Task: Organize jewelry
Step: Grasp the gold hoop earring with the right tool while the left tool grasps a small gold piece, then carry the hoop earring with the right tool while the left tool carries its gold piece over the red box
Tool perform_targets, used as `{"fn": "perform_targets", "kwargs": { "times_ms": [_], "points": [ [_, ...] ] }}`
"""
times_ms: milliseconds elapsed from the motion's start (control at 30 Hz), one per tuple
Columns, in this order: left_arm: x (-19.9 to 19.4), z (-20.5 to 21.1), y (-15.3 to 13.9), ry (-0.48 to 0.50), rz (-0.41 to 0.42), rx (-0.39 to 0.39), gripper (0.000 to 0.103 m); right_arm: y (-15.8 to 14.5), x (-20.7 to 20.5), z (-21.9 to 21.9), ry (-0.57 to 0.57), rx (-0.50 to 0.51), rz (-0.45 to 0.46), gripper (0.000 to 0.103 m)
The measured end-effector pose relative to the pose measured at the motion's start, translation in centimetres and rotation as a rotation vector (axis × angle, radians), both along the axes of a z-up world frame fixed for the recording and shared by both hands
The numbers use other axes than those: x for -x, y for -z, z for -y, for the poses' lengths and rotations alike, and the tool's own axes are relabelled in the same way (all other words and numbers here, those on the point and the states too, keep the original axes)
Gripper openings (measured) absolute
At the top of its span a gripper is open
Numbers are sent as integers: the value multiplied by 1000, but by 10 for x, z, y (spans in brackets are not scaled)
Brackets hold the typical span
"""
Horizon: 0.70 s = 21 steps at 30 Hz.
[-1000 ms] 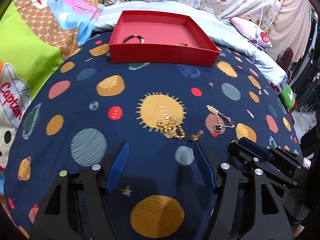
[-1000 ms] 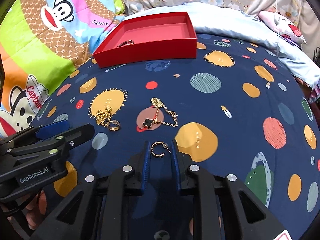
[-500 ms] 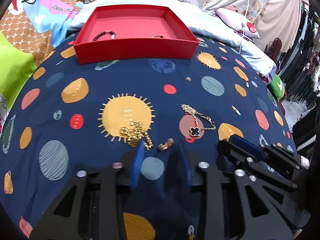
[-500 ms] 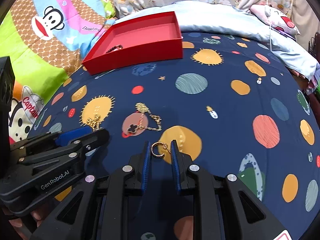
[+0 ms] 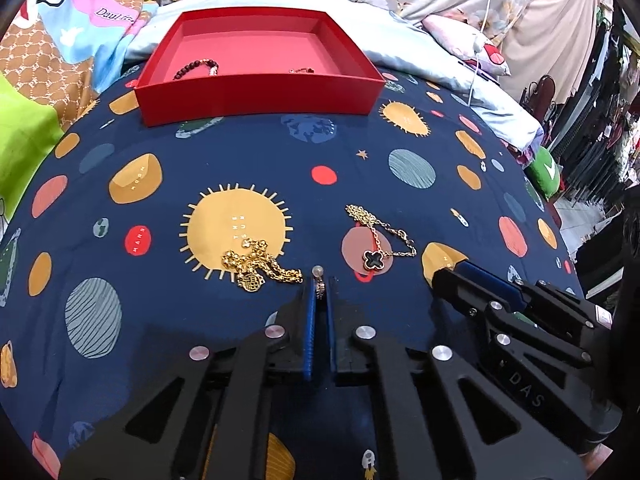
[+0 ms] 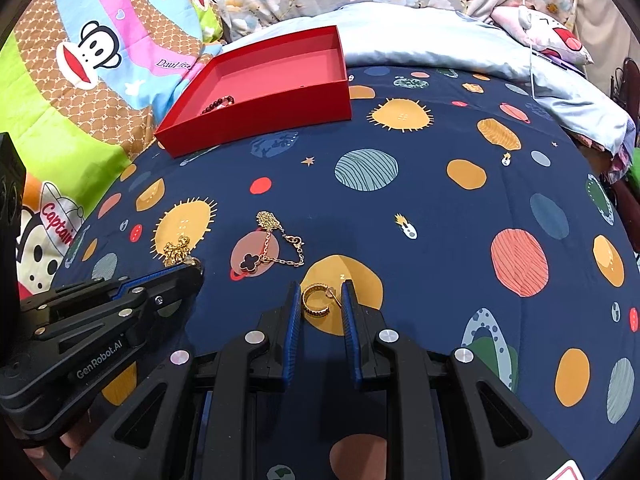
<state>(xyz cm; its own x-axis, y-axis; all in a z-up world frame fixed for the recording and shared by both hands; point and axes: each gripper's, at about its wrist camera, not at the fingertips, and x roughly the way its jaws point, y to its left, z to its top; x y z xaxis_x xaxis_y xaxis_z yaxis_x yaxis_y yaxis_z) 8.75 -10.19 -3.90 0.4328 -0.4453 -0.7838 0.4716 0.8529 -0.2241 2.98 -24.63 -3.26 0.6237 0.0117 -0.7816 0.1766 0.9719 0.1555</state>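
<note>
The left hand-held gripper (image 5: 319,292) has its two blue fingers squeezed together on a small earring (image 5: 319,280), and a little pearl ball pokes out past the tips. The right hand-held gripper (image 6: 320,300) has its fingers closed in on a gold hoop earring (image 6: 318,300); the hoop sits between them with its pin touching the right finger, and it is held just above the bed cover. Both point down at the dark blue bed cover (image 5: 224,152) with planets and suns on it. Just left of the left hand-held gripper lies a thick gold chain (image 5: 258,266) in a heap, on the edge of a big yellow sun. To its right lies a thin gold necklace (image 5: 378,240) with a black clover charm (it rests on a pink planet). Farther back sits a red tray (image 5: 260,96), flat on the bed cover. Inside it, near the front wall, is a dark bead bracelet (image 5: 196,69), and another small piece (image 5: 302,70) is too tiny to tell. Behind the tray is a pale blue pillow (image 6: 420,36), and a bright cartoon monkey blanket (image 6: 80,60) lies on the left.
</note>
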Motion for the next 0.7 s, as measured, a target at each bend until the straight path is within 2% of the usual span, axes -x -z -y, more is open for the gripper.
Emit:
{"fn": "perform_targets", "kwargs": {
  "times_ms": [400,700],
  "points": [
    [-7,-29,-28,-50,48,16,4,-27,-3,-8,-28,10,68,19],
    [-40,-47,-57,-100,126,16,4,-58,-38,-11,-60,26,147,19]
  ]
}}
